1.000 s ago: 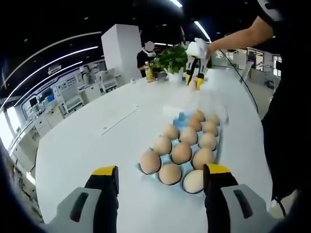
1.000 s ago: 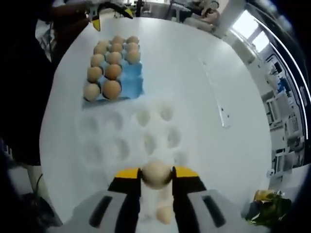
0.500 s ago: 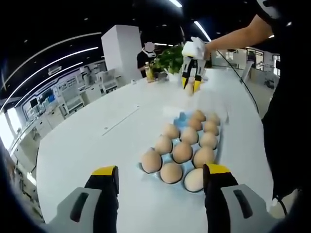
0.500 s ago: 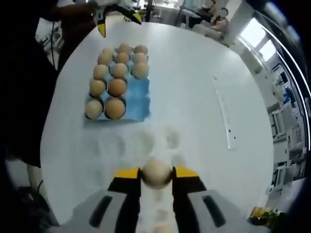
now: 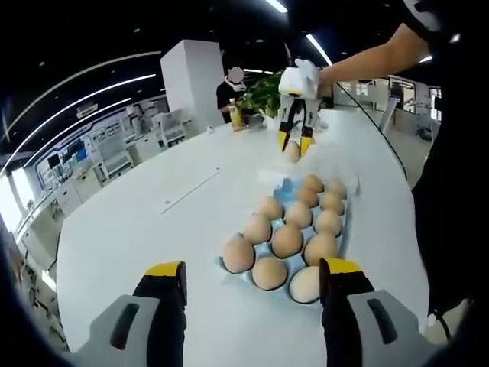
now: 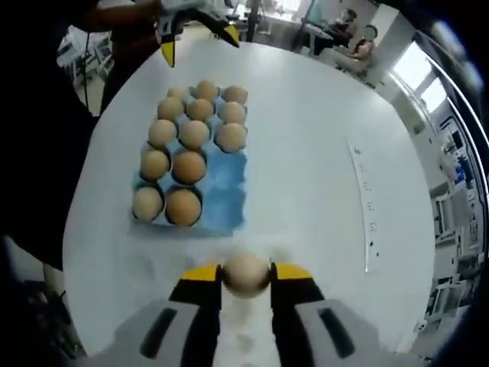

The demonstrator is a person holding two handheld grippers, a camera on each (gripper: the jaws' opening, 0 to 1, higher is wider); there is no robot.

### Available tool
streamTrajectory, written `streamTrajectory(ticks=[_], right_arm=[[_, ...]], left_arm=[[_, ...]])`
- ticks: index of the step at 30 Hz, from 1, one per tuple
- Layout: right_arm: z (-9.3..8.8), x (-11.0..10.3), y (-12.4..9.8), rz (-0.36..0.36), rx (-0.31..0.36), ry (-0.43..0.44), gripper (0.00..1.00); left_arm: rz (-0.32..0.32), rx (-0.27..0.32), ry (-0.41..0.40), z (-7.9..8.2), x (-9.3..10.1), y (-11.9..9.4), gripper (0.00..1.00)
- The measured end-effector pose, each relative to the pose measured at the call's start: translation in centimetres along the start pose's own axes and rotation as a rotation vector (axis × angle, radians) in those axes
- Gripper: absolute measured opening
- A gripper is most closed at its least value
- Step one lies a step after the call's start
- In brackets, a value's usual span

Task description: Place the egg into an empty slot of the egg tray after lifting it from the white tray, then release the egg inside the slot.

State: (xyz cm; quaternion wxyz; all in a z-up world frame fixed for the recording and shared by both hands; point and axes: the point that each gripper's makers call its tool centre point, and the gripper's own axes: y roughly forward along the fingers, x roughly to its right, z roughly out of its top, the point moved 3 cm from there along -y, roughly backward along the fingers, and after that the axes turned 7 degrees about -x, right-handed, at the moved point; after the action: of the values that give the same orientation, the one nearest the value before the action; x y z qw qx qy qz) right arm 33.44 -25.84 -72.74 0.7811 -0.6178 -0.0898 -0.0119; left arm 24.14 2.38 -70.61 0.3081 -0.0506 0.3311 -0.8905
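- The right tongs [image 6: 245, 277] rise from the bottom of the right gripper view, their yellow-tipped jaws pinching a pale brown egg [image 6: 246, 273] by its two sides.
- The pinched egg hangs above the white table [image 6: 306, 153], just short of the near edge of the blue egg tray [image 6: 225, 200].
- In the left gripper view the same right tongs [image 5: 293, 143] come in from the upper right, pointing steeply down at the table with the egg [image 5: 291, 151] between their tips; a gloved hand [image 5: 300, 79] grips them, and a bare forearm [image 5: 367, 57] reaches back to the person at the right edge.
- There the egg sits above the table just beyond the far end of the egg tray [image 5: 286, 186].
- The egg tray holds three rows of brown eggs; in the right gripper view the blue slots at its near right side lie bare, next to the nearest two eggs.
- The left tongs [image 5: 252, 284] rise from the bottom of the left gripper view with jaws spread wide and nothing between them, held level above the table at the near end of the egg tray.
- In the right gripper view the left tongs [image 6: 200, 34] show at the top, beyond the far end of the tray, their yellow tips apart.
- A potted plant [image 5: 263, 95] stands on the far side of the table, with a person behind it.
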Motion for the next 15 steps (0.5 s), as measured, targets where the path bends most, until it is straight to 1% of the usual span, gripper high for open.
streamTrajectory(ticks=[11,15], right_arm=[[2.2,0.0,0.9,0.015,0.023,-0.034,0.24],[3.4,0.0,1.2,0.021,0.039,-0.044,0.24]], left_arm=[[0.005,0.001,-0.001,0.0,-0.1,0.0,0.72],[0.003,-0.001,0.001,0.0,0.0,0.0,0.71]])
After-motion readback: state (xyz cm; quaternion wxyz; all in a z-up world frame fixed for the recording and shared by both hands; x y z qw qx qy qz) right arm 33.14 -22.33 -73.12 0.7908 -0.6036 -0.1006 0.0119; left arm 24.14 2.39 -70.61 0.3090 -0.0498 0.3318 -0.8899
